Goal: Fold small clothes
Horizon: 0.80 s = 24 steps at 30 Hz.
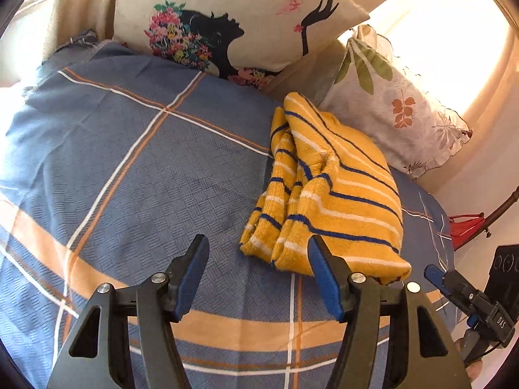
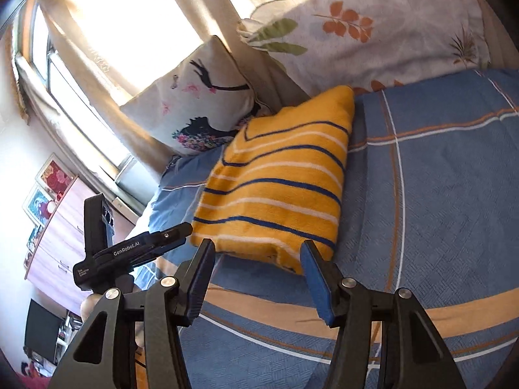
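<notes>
On the bed's blue plaid cover (image 1: 129, 162), near the pillows, the yellow striped sweater (image 1: 337, 188) lies folded into a compact block, sleeves tucked along one side. Left tongs (image 1: 258, 259) and right tongs (image 2: 258, 259) both gape wide, holding nothing, just short of its near edge. Looks like the fold is done, or one last halving is pending.

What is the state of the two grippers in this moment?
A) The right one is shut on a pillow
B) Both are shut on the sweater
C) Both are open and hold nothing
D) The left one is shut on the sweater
C: the left gripper and the right gripper both stand with jaws wide apart, just short of the folded yellow striped sweater.
</notes>
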Each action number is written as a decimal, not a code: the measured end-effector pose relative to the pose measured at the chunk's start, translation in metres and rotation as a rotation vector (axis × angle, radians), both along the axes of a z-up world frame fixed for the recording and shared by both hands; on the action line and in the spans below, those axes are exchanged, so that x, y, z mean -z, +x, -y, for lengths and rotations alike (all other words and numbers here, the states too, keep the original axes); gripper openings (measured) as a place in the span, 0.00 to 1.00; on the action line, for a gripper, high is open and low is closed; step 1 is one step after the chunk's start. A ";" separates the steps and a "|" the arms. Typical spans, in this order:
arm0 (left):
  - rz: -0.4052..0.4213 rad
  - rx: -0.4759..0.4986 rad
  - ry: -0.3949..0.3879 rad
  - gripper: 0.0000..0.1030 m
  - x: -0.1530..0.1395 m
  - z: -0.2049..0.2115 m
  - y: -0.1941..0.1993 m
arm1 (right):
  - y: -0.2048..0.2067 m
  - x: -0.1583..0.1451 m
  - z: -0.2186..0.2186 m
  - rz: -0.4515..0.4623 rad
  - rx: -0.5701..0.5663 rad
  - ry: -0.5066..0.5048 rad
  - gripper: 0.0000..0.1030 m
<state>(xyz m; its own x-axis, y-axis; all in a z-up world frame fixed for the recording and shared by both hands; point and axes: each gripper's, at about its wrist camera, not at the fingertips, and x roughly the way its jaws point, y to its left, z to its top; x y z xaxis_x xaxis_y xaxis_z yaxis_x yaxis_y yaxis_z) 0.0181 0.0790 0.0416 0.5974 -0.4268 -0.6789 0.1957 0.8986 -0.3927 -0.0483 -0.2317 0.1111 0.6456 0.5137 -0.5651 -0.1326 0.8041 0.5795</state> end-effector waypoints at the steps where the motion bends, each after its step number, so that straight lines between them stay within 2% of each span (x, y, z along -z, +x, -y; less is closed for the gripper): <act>1: 0.029 -0.009 0.014 0.63 -0.005 0.000 -0.008 | 0.002 -0.002 -0.006 0.009 -0.021 -0.011 0.59; 3: 0.088 -0.032 0.046 0.69 -0.014 0.000 -0.026 | 0.010 0.004 -0.018 -0.010 -0.045 -0.020 0.61; 4: 0.115 -0.046 0.067 0.71 -0.019 -0.003 -0.035 | 0.018 0.013 -0.024 -0.040 -0.058 -0.019 0.63; 7: 0.202 -0.094 0.156 0.75 -0.034 0.001 -0.055 | 0.025 0.041 -0.031 -0.121 -0.057 -0.031 0.63; 8: 0.244 -0.116 0.193 0.78 -0.039 0.002 -0.064 | 0.020 0.040 -0.031 -0.109 -0.049 -0.031 0.63; 10: 0.331 -0.176 0.265 0.90 -0.049 0.004 -0.079 | 0.006 0.030 -0.034 -0.077 -0.040 -0.062 0.64; 11: 0.375 -0.204 0.296 0.91 -0.054 0.005 -0.088 | -0.003 0.023 -0.035 -0.057 -0.026 -0.097 0.69; 14: 0.472 -0.250 0.321 0.93 -0.068 0.003 -0.113 | -0.025 0.006 -0.042 -0.015 0.053 -0.263 0.81; 16: 0.510 -0.264 0.305 0.98 -0.076 0.003 -0.126 | -0.036 -0.001 -0.047 -0.018 0.135 -0.433 0.84; 18: 0.539 -0.267 0.284 0.98 -0.084 0.003 -0.136 | -0.044 -0.004 -0.050 -0.029 0.196 -0.578 0.84; 22: 0.579 -0.261 0.277 1.00 -0.093 0.007 -0.149 | -0.063 -0.012 -0.053 -0.017 0.299 -0.793 0.92; 24: 0.586 -0.251 0.266 1.00 -0.094 0.009 -0.152 | -0.071 -0.016 -0.054 -0.005 0.340 -0.876 0.92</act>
